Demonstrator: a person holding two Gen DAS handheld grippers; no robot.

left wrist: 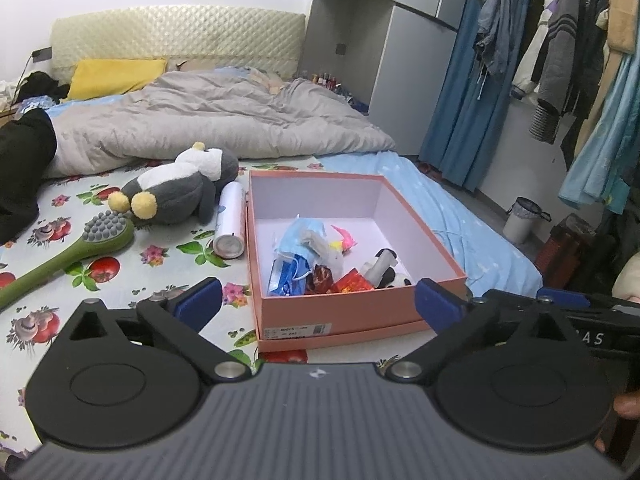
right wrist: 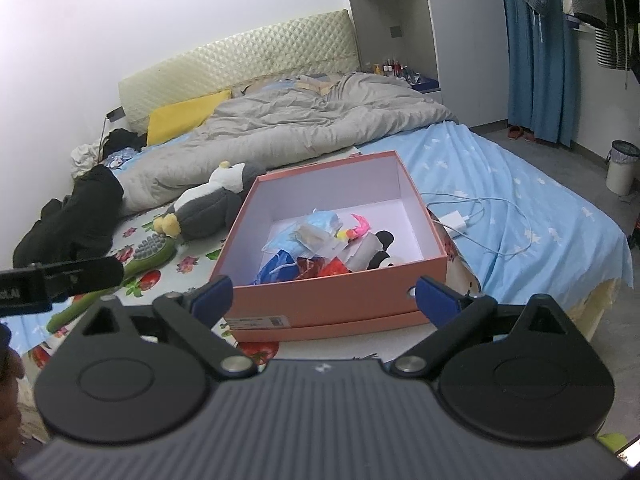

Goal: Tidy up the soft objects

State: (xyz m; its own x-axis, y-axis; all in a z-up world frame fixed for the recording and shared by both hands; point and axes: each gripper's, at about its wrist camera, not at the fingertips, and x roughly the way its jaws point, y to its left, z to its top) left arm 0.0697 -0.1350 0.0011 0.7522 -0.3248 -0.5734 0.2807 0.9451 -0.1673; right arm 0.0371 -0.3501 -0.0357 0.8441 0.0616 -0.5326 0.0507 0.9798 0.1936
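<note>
A pink cardboard box (left wrist: 340, 312) (right wrist: 320, 300) stands open on the bed. Inside lie blue face masks (left wrist: 300, 240) (right wrist: 316, 228), a pink toy (left wrist: 344, 236) (right wrist: 360, 224), red packets (left wrist: 352, 282) and a small panda plush (left wrist: 386, 268) (right wrist: 382, 250). A grey and white penguin plush (left wrist: 180, 188) (right wrist: 212, 204) lies left of the box. My left gripper (left wrist: 318, 304) is open and empty, just before the box's near wall. My right gripper (right wrist: 324, 298) is open and empty, at the same near wall.
A green massage brush (left wrist: 76, 252) (right wrist: 132, 268) and a white spray can (left wrist: 230, 220) lie left of the box. A white charger and cable (right wrist: 464, 220) lie right of it. A grey duvet (left wrist: 208, 120) and black clothes (right wrist: 76, 216) lie further back. A bin (right wrist: 622, 168) stands on the floor.
</note>
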